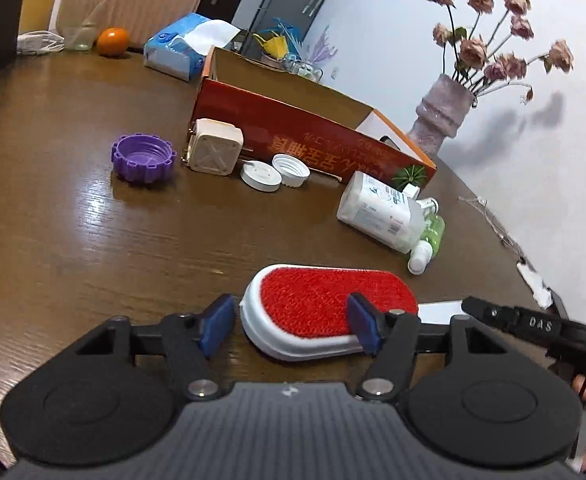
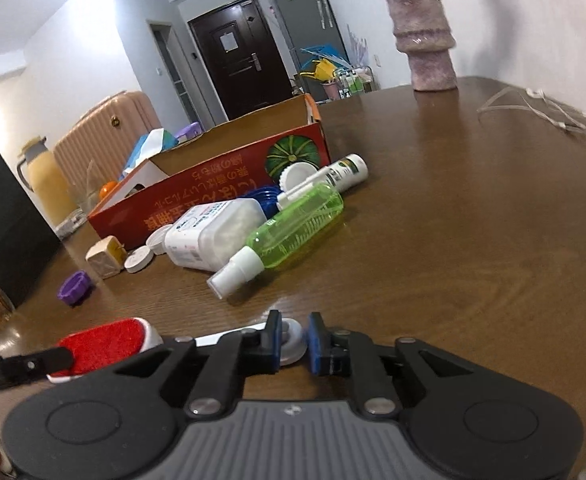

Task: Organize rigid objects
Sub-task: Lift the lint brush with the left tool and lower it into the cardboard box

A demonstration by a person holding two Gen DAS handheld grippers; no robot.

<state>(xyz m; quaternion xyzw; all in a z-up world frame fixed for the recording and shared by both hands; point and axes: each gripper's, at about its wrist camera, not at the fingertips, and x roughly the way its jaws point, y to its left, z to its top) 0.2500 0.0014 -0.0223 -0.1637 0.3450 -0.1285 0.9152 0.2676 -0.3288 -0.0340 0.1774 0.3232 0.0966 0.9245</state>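
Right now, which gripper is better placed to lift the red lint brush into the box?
Left. The left gripper is open with the lint brush head between its fingers. The right gripper is closed on the handle end, awkward for lifting toward the box.

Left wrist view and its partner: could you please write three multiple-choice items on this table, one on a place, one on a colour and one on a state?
1. Where is the purple cap?
A. Inside the red box
B. On the table, left of the beige block
C. On top of the spray bottle

2. What colour is the clear spray bottle?
A. Green
B. Blue
C. Orange

3. How is the left hand-held gripper?
A. Shut on the purple cap
B. Open, straddling the lint brush
C. Open above the vase

Answers:
1 B: the purple cap lies on the table beside the beige block.
2 A: the spray bottle is green.
3 B: the left hand-held gripper has its pads spread around the lint brush.
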